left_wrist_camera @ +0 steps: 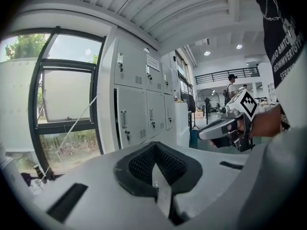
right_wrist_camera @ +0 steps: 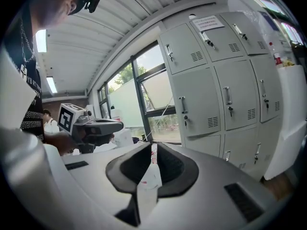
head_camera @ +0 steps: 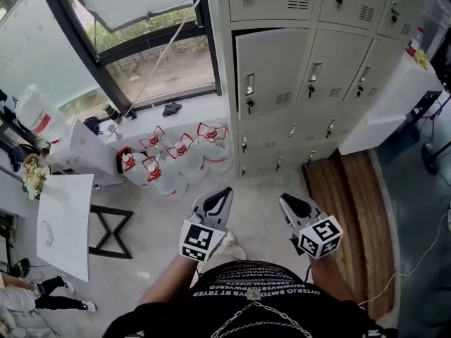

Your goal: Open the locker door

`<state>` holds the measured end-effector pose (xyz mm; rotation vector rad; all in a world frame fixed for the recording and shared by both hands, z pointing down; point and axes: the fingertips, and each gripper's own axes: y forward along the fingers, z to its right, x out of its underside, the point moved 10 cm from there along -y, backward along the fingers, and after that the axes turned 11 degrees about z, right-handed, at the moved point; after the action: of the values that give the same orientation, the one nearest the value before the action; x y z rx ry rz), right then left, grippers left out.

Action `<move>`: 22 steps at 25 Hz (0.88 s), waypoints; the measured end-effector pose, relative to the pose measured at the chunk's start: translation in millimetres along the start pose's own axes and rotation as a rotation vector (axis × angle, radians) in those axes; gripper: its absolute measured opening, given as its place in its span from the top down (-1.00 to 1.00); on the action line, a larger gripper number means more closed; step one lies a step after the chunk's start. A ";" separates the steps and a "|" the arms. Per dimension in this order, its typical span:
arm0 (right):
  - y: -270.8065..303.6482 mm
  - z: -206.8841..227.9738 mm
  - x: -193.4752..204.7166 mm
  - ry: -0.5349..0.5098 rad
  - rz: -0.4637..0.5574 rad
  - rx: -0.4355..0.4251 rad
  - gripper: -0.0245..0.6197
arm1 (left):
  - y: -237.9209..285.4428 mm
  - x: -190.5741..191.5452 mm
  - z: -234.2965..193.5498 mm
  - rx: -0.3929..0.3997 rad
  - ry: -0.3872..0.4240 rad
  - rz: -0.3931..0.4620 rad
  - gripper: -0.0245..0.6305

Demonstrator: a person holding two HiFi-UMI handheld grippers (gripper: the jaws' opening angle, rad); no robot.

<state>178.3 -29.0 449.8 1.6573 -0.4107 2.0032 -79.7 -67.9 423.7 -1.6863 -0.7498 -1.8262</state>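
Both arms are bent and held out in front of the torso, one tool per hand, side by side and apart.

Left tongs, white plastic shell with black ribbed pads: tips meet, nothing between them. They point forward, slightly nose-down. Their black-and-white square-marker cube sits at the rear, above the bare left forearm.

Right tongs, same white shell and black pads: a narrow slit shows between the jaws, nothing in it. Same forward, slightly nose-down pose, roughly parallel to the left. The right hand wraps the grip behind its cube.
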 end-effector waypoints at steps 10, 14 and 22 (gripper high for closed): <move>70.1 21.5 -13.5 -0.004 -0.001 0.025 0.82 | 45.1 12.0 -68.1 0.032 -0.033 -0.015 0.93; 89.8 26.3 -17.2 0.015 0.003 0.055 0.82 | 55.4 9.1 -90.4 0.055 -0.029 -0.001 0.93; 141.7 15.1 -34.4 -0.017 0.034 0.042 0.82 | 54.8 13.6 -147.8 0.045 -0.026 -0.005 0.93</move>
<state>116.5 -160.7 431.5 1.7043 -0.4086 2.0371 -144.6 -212.0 430.2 -1.6845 -0.8002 -1.7804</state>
